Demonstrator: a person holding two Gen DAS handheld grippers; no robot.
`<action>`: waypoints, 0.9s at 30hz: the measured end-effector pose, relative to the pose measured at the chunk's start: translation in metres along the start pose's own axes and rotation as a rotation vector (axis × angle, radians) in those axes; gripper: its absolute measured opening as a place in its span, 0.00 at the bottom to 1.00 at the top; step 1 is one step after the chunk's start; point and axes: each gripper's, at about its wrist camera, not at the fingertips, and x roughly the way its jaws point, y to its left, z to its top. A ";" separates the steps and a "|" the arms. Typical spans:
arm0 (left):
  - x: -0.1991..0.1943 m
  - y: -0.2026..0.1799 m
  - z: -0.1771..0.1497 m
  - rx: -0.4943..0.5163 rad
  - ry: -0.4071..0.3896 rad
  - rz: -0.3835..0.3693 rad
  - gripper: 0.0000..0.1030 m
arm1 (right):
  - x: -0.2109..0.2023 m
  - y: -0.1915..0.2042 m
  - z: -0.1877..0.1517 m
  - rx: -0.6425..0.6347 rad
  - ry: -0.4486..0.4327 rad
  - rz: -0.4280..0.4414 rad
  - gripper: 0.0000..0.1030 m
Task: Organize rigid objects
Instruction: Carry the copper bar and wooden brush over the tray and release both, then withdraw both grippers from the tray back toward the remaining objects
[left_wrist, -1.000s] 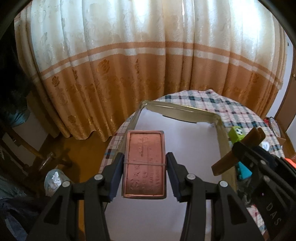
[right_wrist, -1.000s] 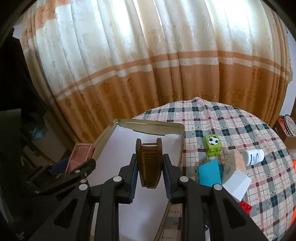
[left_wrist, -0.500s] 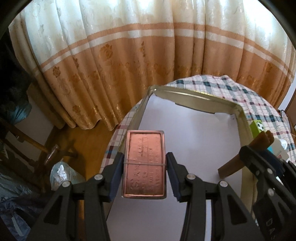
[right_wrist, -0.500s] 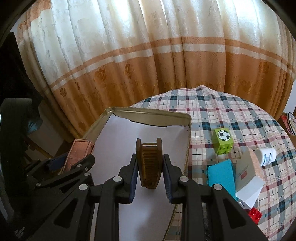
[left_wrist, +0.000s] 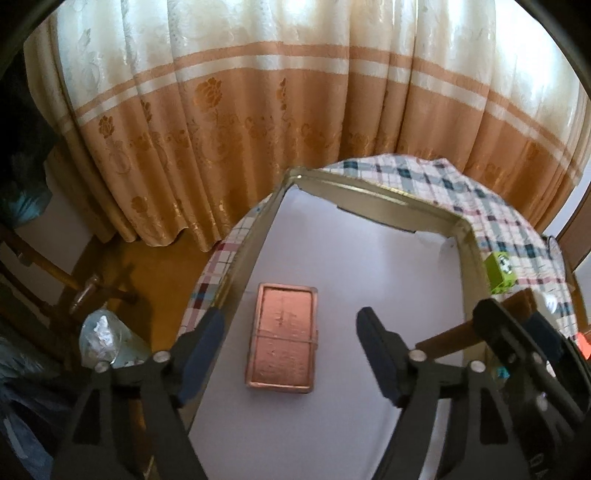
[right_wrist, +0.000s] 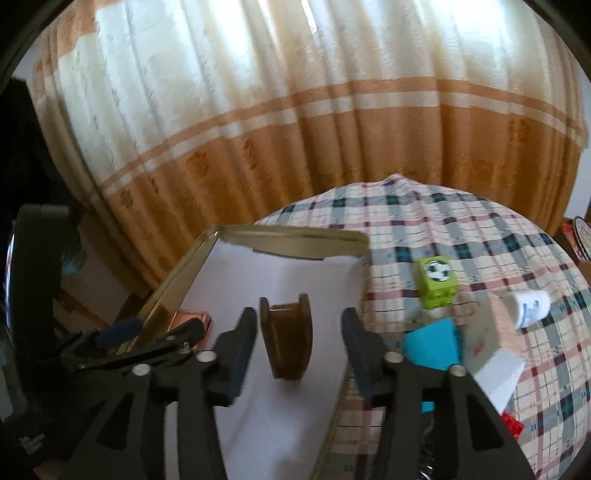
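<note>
Left wrist view showed the left claw (left_wrist: 290, 336) opening, its pads clear of the copper-coloured tin (left_wrist: 282, 338) lying flat on the white lining of the gold-rimmed tray (left_wrist: 384, 195). Right wrist view showed the right claw (right_wrist: 299, 332) opening too, the brown comb (right_wrist: 286, 334) between its fingers but untouched, inside the same tray; beyond, a green football block (right_wrist: 436, 282) sat on the checked desk (right_wrist: 480, 236).

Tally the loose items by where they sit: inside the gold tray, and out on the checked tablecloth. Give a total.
Inside the gold metal tray: 2 (copper-pink flat tin, brown wooden comb)
On the checked tablecloth: 5 (green football block, white bottle, teal box, pink-and-white carton, red brick)
Total: 7
</note>
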 end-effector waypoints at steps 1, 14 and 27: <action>-0.004 -0.001 -0.001 -0.004 -0.019 0.005 0.82 | -0.007 -0.004 -0.001 0.015 -0.026 0.001 0.66; -0.052 -0.017 -0.035 -0.024 -0.254 0.030 0.99 | -0.064 -0.028 -0.027 -0.007 -0.240 -0.150 0.78; -0.070 -0.054 -0.079 -0.042 -0.384 0.010 0.99 | -0.103 -0.069 -0.064 -0.027 -0.366 -0.331 0.78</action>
